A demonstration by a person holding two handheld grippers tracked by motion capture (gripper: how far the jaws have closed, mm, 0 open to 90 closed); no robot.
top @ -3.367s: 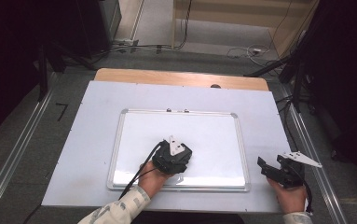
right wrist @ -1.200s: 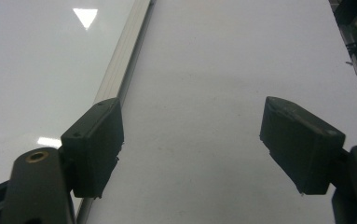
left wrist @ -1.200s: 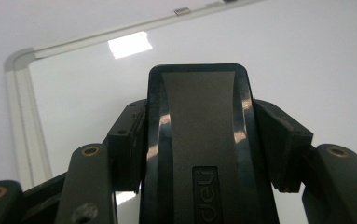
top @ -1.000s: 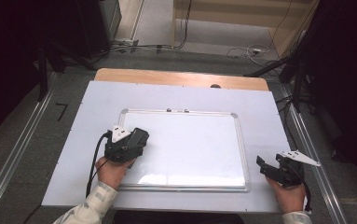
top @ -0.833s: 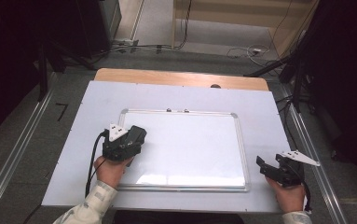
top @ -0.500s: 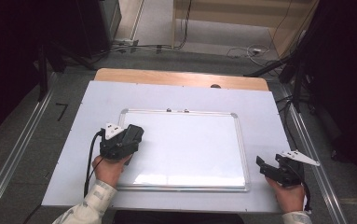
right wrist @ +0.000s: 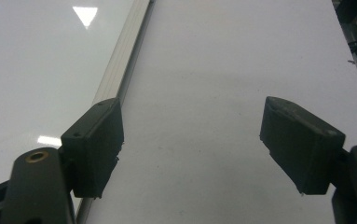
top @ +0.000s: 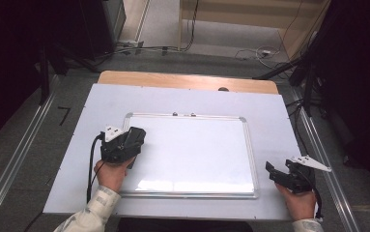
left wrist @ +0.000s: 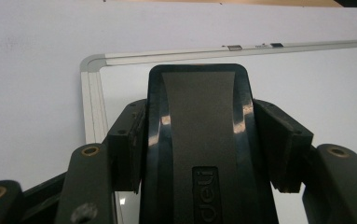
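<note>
Black eraser (left wrist: 199, 154) sat pinched in the left gripper (top: 124, 143) at the whiteboard's (top: 197, 150) nine o'clock edge.

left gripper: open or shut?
Shut on the eraser. In its own view the left gripper has both pads pressed against the eraser's sides, over the whiteboard.
</note>
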